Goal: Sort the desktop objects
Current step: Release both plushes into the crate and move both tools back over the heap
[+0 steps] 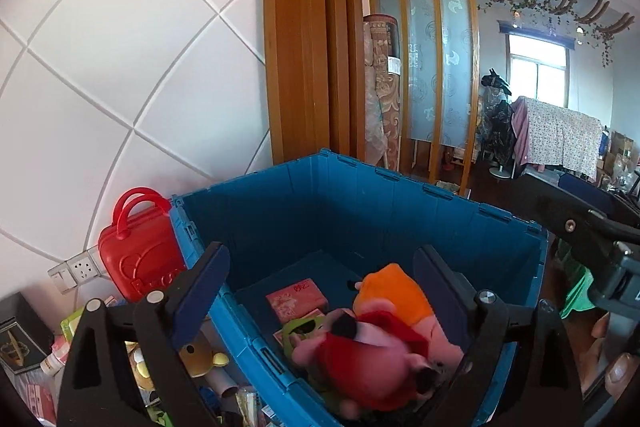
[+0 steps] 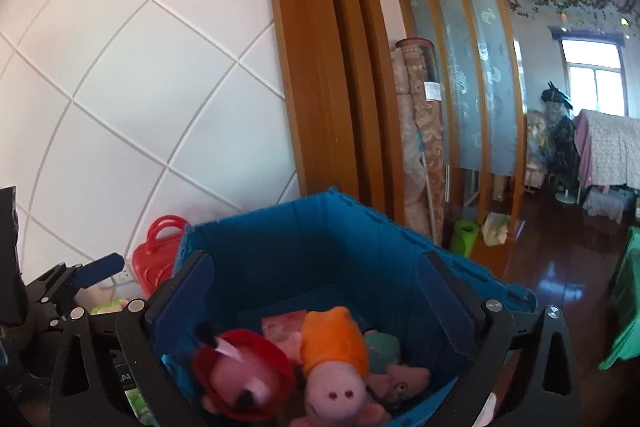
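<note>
A blue plastic crate (image 1: 280, 211) stands against the wall and also shows in the right wrist view (image 2: 320, 239). In it lie a pink pig plush in red (image 1: 368, 359), a pig plush in orange (image 2: 334, 347), a red box (image 1: 298, 297) and other small items. My left gripper (image 1: 324, 281) is open above the crate's left rim, with nothing between its fingers. My right gripper (image 2: 316, 291) is open above the crate, over the plush toys, and holds nothing. The pig in red (image 2: 244, 375) looks blurred.
A red toy case (image 1: 138, 255) stands left of the crate by a wall socket (image 1: 78, 273). Several loose objects, among them a yellow plush (image 1: 200, 357) and boxes, lie on the desk at lower left. A wooden pillar (image 1: 304, 35) rises behind the crate.
</note>
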A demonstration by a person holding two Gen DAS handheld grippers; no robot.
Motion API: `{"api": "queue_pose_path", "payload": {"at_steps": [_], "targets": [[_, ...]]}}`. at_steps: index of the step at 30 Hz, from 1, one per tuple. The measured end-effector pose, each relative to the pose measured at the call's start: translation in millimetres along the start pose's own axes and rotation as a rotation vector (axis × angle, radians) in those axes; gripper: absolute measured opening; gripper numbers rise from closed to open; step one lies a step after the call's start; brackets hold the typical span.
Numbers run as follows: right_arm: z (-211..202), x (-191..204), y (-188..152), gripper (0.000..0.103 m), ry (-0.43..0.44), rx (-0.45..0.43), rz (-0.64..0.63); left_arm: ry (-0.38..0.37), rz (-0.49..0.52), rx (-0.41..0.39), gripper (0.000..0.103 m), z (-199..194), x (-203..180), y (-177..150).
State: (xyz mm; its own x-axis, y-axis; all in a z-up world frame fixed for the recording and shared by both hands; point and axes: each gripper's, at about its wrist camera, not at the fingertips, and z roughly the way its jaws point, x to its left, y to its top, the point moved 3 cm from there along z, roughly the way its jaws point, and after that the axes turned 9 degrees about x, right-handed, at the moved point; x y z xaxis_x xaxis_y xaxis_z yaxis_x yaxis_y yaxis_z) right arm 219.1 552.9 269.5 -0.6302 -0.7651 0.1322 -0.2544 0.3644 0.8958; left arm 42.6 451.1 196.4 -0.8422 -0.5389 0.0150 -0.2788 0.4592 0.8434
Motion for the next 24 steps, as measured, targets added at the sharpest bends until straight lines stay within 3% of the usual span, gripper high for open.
{"api": "queue_pose_path", "payload": {"at_steps": [6, 13, 24], "targets": [[1.4, 47.5, -10.4, 0.103, 0.069, -0.002, -0.066, 0.073, -0.067, -0.008, 0.094, -16.8, 42.7, -24.8], [18.1, 121.4, -32.5, 0.103, 0.189, 0.022, -0.133, 0.21, -0.173, 0.016, 0.094, -36.7, 120.9, -67.9], [57.8, 249.3, -98.0, 0.103, 0.37, 0.121, -0.253, 0.401, -0.321, 0.061, 0.094, -77.6, 232.6, -165.7]]}}
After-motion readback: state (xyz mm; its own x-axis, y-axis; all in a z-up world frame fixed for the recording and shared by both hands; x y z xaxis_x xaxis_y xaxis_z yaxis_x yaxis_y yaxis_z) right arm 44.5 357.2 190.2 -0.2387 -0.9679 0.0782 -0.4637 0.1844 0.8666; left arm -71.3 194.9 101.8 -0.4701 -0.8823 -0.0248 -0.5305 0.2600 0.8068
